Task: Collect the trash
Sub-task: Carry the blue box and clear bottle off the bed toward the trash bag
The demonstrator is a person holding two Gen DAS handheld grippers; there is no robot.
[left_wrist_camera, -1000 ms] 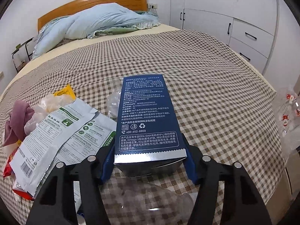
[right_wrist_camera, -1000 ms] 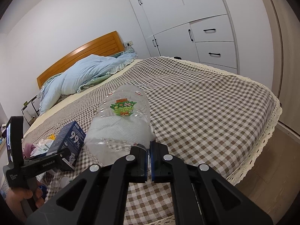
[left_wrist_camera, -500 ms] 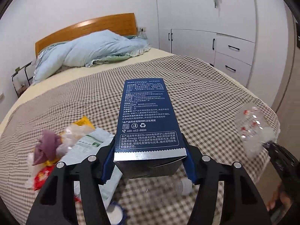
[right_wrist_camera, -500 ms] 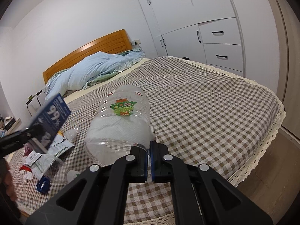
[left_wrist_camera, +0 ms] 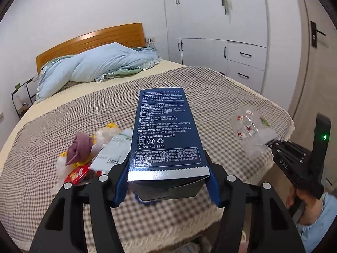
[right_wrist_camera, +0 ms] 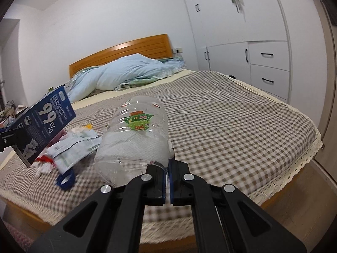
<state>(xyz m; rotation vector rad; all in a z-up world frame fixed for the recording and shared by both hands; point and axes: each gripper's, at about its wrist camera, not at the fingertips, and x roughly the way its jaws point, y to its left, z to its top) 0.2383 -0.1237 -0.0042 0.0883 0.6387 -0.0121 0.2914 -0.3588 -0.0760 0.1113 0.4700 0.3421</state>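
Left gripper (left_wrist_camera: 166, 181) clamped on blue box (left_wrist_camera: 166, 130) above checked bed (left_wrist_camera: 210, 88), right gripper (right_wrist_camera: 167, 181) pinched shut on clear bottle's (right_wrist_camera: 137, 139) rim, wrappers (left_wrist_camera: 92, 149) piled on bed.

The left gripper (left_wrist_camera: 166, 181) holds its jaws wide, clamped on a box (left_wrist_camera: 166, 130). The right gripper (right_wrist_camera: 167, 181) is pinched tight on a bottle's (right_wrist_camera: 134, 141) edge.

A: What stands at twelve o'clock?
B: A wooden headboard (left_wrist_camera: 90, 42), with a blue quilt (left_wrist_camera: 94, 67) before it.
A: And at two o'clock?
B: White cabinets (right_wrist_camera: 242, 31); something, perhaps cloth, hangs there.
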